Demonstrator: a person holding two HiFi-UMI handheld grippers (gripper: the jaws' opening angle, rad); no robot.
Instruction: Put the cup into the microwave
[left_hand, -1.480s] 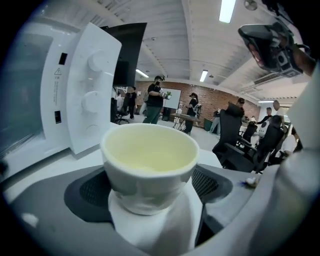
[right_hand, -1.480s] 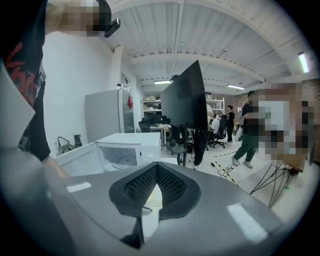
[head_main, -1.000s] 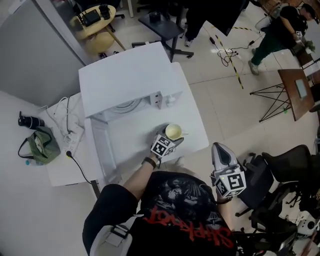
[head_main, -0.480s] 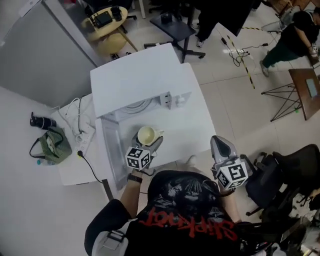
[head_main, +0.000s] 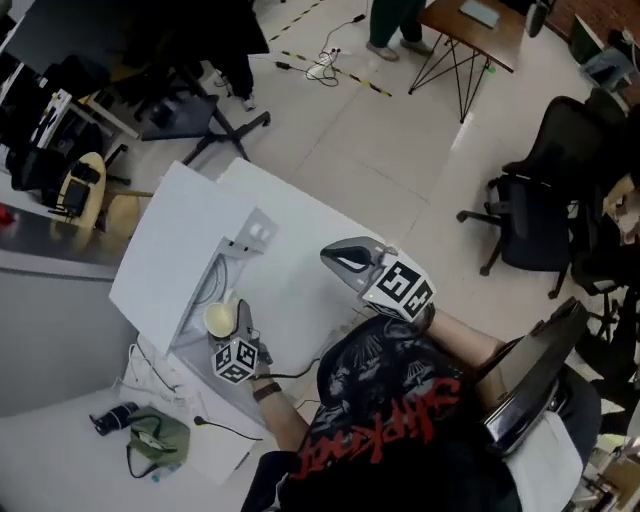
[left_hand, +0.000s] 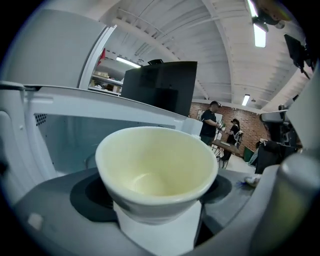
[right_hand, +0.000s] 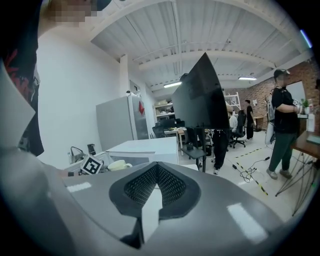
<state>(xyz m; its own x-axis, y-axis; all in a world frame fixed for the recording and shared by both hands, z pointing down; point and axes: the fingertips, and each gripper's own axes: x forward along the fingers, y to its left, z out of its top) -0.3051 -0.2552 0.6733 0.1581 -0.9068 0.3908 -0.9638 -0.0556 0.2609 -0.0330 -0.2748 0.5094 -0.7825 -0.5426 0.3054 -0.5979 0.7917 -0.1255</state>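
A pale yellow cup (head_main: 220, 319) sits between the jaws of my left gripper (head_main: 231, 328), which is shut on it right at the mouth of the white microwave (head_main: 165, 250). In the left gripper view the cup (left_hand: 156, 167) fills the middle, upright and empty, with the microwave cavity (left_hand: 70, 142) just behind it. My right gripper (head_main: 338, 256) is shut on nothing and hovers over the white table (head_main: 300, 225), to the right of the microwave. From the right gripper view (right_hand: 150, 202) the cup (right_hand: 119, 164) and the microwave (right_hand: 147, 146) show far off to the left.
A green bag (head_main: 156, 438), a black bottle-like thing (head_main: 110, 420) and cables (head_main: 150, 375) lie on the surface left of the microwave. Office chairs (head_main: 530, 215) stand to the right. A person (right_hand: 284, 122) stands by a wooden table (head_main: 470, 22) farther off.
The left gripper carried the cup leftwards from the table's middle to the microwave opening. The head view swung round. The right gripper stayed shut and rose over the table.
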